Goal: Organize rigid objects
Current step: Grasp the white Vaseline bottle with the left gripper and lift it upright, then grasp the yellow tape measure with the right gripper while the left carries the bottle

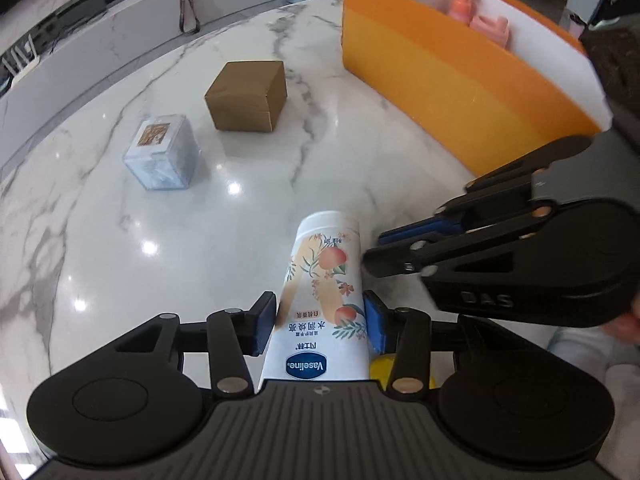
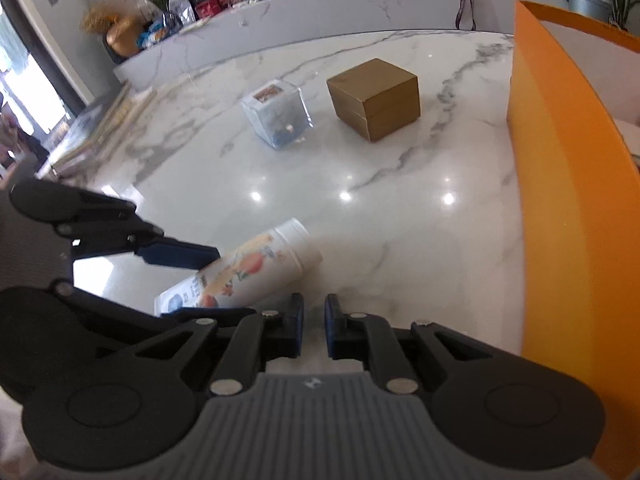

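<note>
My left gripper [image 1: 320, 320] is shut on a white Vaseline tube [image 1: 324, 288] with peach print, cap pointing away, just above the marble table [image 1: 200, 240]. The tube also shows in the right wrist view [image 2: 256, 268], held by the left gripper [image 2: 192, 280]. My right gripper [image 2: 313, 320] is shut and empty, close beside the tube's cap end; it shows at the right of the left wrist view [image 1: 376, 248]. A brown cardboard box [image 1: 248, 96] and a clear plastic box [image 1: 162, 156] stand farther out. An orange bin [image 1: 440, 92] holds pink bottles [image 1: 480, 16].
The orange bin's wall [image 2: 568, 200] rises close on the right. A yellow object [image 1: 380, 372] peeks out under the left gripper. A raised marble ledge [image 2: 360, 4] with a hanging strap, a metal can and clutter runs along the far edge. Stacked books [image 2: 100, 128] lie left.
</note>
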